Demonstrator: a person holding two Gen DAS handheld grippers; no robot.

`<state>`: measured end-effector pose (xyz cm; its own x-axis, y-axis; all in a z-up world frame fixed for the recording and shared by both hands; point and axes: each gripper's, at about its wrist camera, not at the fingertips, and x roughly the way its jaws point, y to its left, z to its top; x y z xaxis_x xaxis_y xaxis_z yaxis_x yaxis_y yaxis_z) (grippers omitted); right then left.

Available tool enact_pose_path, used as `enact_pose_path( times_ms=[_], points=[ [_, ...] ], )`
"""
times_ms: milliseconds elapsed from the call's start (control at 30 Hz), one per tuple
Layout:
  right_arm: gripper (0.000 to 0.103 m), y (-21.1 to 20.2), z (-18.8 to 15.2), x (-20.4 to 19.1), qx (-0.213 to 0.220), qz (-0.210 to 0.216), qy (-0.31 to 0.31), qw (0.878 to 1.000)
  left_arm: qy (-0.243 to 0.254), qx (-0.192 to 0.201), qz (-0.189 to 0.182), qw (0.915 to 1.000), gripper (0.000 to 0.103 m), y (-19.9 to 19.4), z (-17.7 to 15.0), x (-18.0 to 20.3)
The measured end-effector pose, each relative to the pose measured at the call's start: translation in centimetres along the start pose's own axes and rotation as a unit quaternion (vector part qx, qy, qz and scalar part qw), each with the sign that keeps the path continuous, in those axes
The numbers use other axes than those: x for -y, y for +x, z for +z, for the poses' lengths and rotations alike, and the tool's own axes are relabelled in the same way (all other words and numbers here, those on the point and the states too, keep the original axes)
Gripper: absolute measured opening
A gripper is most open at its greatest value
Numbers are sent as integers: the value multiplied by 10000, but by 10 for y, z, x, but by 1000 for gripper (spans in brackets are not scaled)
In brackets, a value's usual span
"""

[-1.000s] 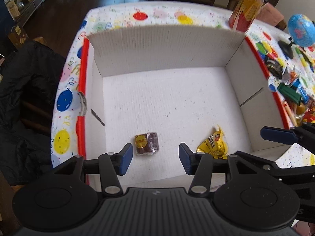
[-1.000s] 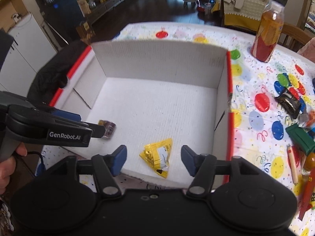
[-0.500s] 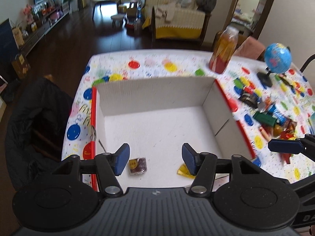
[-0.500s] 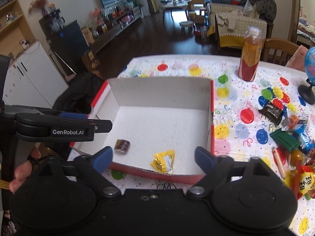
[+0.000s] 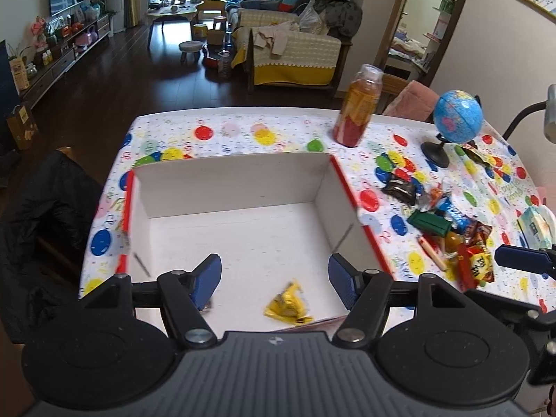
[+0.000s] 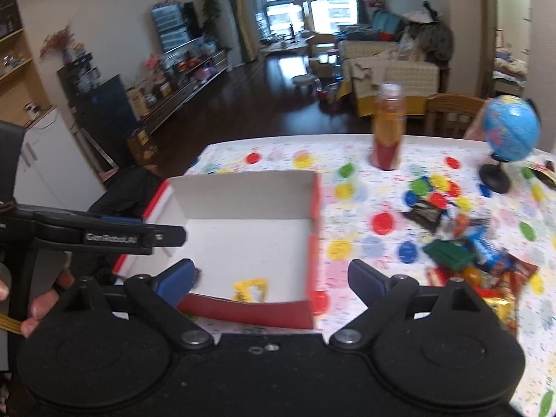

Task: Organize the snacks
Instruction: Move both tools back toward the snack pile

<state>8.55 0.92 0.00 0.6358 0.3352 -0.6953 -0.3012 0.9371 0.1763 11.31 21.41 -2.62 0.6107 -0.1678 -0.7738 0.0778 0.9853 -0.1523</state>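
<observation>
My left gripper (image 5: pixel 274 279) hangs over the near end of the red-edged white cardboard box (image 5: pixel 239 177), its blue-padded jaws opening with nothing between them. My right gripper (image 6: pixel 267 276) stands wide and empty above the box's near right corner.

Two snacks already lie on the box floor: a crumpled yellow foil snack packet (image 5: pixel 286 304) just ahead of my left gripper, and a small dark wrapped sweet (image 6: pixel 197 274) that my left pad mostly hides, so I can't say how it lies.

What matters for the next pick, I'd judge, is the loose pile of bright snack wrappers (image 5: pixel 462 243) on the balloon-print tablecloth (image 5: pixel 243 132), outside the box's right wall. It lies to the right of both grippers, and my right hand is clearly the nearer one.

In that pile the flat dark green rectangular packet (image 6: pixel 450 252) looks the easiest target. Its long axis runs roughly left to right across my right wrist view, tilted slightly down to the right, so I'd want my jaws across its short side. Motion blur makes the edges uncertain.
</observation>
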Motion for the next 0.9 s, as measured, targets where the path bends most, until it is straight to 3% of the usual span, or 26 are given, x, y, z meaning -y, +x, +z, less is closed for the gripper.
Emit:
enact_pose_path(
  times_ms=[333,900],
  points=[
    [92,-24,-29,73,-43,-381,32,9993,227,-8,-14,9997,68,17,-9,74],
    [84,-41,-62,232,-217,-840,478,9951,519,-825,-363,9946,68,98,-23,224]
  ],
)
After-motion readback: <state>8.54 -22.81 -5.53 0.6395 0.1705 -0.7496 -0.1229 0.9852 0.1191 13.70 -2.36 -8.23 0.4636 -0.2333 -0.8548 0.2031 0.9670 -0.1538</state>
